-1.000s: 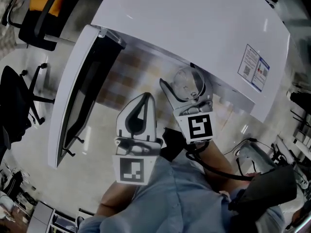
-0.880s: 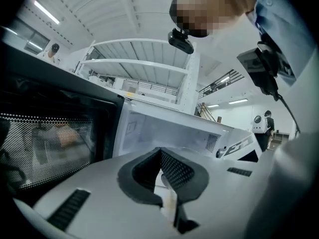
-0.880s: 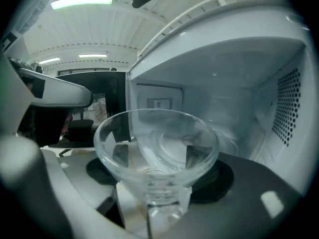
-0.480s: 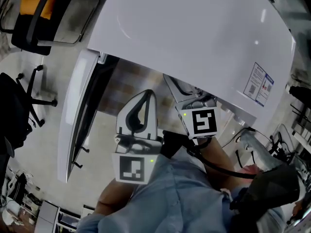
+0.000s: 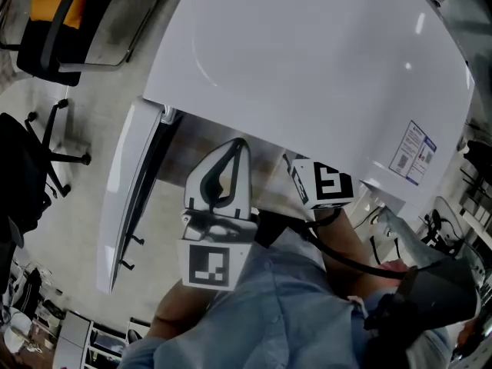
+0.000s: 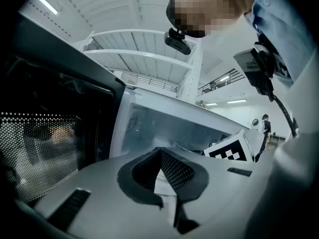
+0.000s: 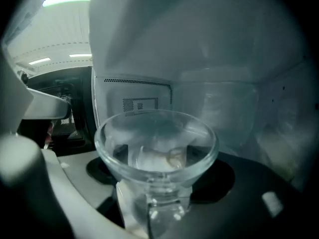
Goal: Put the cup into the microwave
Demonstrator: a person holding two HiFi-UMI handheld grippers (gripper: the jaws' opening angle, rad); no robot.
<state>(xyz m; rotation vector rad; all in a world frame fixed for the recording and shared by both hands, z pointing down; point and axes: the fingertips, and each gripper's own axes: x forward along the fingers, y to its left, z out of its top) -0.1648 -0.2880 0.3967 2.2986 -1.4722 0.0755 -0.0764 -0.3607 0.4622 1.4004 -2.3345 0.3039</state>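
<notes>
Your right gripper [image 7: 151, 209] is clenched on the thick foot of the cup [image 7: 157, 143], a clear, slick glass with a wide flaring bowl. The cup is already inside the microwave [image 5: 307, 68], within its smooth pale cavity. Your left gripper [image 5: 223, 179] rests pinched shut on nothing beside the open, mesh-windowed door [image 5: 131, 183]. The glass could slide in the pads, or the broad rim could knock a cavity wall if you swing sideways. Because the shape is top-heavy, it will likely tip if you let go before the foot sits flat.
</notes>
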